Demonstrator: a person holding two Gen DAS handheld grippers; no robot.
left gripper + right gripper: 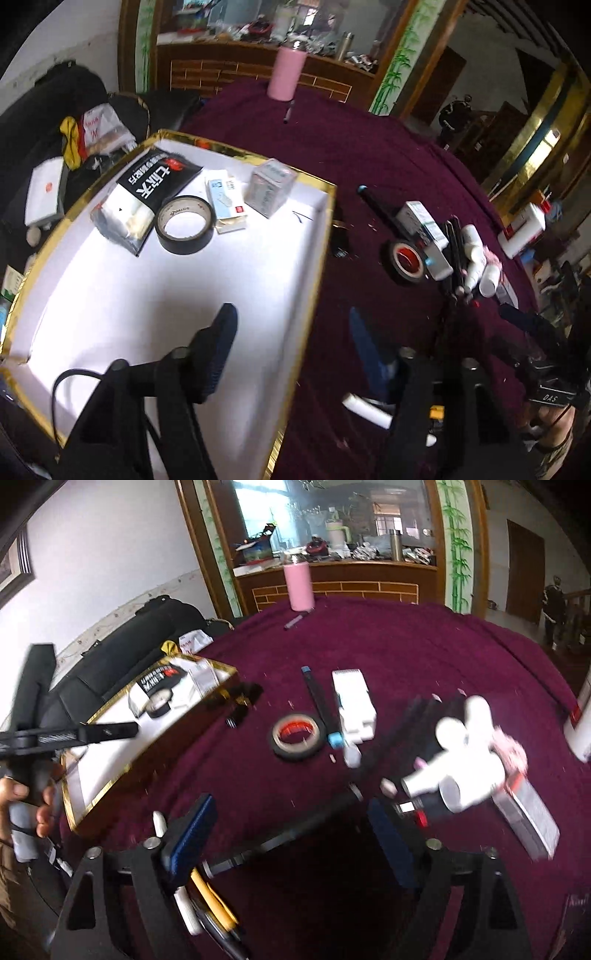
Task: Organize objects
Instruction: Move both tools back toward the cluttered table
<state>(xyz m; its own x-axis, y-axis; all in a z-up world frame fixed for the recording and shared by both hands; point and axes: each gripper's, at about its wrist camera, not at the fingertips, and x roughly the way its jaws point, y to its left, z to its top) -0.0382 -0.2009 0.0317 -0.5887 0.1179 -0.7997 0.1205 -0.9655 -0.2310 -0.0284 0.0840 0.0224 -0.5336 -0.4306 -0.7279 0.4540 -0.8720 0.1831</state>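
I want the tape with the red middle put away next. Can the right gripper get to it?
Probably yes. The right gripper is open and empty, and the red-cored tape roll lies flat on the cloth ahead of it, its near side clear.

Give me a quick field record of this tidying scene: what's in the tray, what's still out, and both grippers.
tray: gold-rimmed, white inside
in tray: black tape roll, black packet, small boxes
on cloth: red-core tape roll, white bottles, pink bottle
left hand-held gripper: open, empty
right hand-held gripper: open, empty
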